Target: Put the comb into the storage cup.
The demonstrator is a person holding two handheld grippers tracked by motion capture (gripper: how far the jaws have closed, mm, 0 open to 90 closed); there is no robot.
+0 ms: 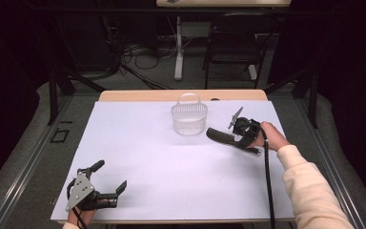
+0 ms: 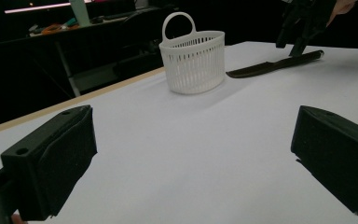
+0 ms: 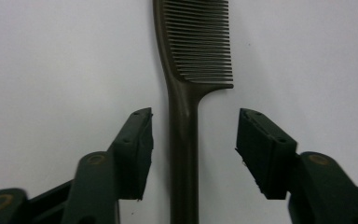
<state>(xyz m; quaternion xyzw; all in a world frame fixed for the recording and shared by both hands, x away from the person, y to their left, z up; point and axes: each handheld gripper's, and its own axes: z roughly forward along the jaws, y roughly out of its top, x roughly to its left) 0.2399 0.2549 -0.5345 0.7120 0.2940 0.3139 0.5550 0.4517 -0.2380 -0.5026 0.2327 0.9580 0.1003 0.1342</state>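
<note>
White tabletop carries a dark plastic comb mid-frame, its handle between the right gripper's parted jaws, not yet pinched; closing comes next, while the left gripper idles agape lower left.

The high view looked forward and down over the white table, while both gripper views sat low and close, all sharing the dark comb.

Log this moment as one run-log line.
right gripper: open, jaws astride comb handle, pads apart from it | left gripper: open, nothing between | basket: upright, beside comb
</note>
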